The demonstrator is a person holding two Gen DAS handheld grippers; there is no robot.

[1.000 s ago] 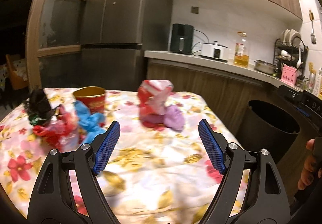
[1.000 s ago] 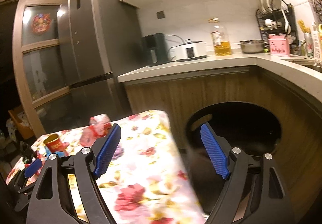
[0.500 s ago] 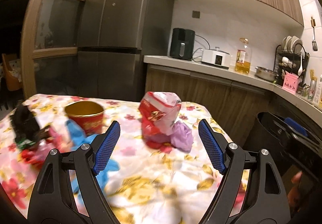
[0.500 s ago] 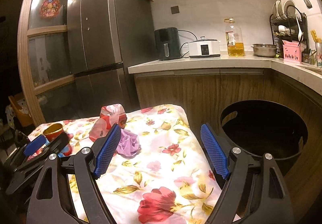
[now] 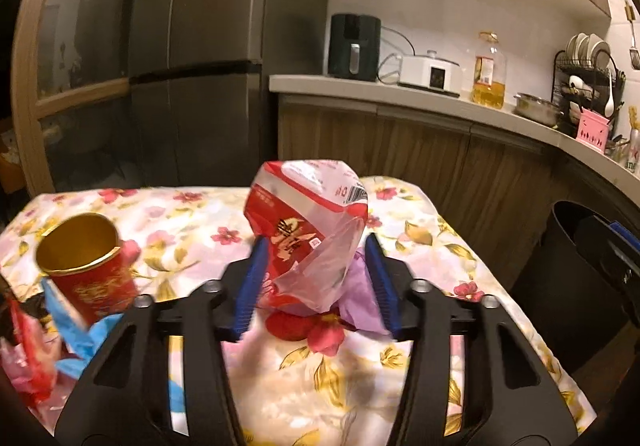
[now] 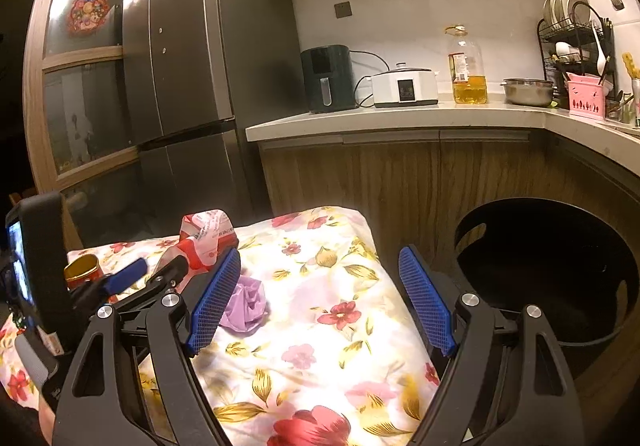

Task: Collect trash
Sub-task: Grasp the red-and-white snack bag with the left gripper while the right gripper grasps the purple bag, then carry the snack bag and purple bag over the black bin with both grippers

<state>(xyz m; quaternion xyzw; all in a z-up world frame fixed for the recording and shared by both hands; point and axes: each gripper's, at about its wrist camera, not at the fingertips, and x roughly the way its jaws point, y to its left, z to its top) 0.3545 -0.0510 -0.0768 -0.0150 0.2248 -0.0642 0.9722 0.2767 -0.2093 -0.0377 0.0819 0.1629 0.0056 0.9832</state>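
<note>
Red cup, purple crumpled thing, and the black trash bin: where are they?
red cup (image 5: 94, 278), left wrist view, on its red side.
purple crumpled wrapper (image 6: 248, 306), right wrist view, on its middle.
black trash bin (image 6: 624, 270), right wrist view, on its right rim.

Dim warm light, fisheye bending, blurred foreground

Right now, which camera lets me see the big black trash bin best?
The right wrist view. There the black trash bin shows its whole round opening and dark inside, beside the flowery table. The left wrist view catches only part of the bin at the right edge, with the right hand-held gripper partly in front of it.
</note>
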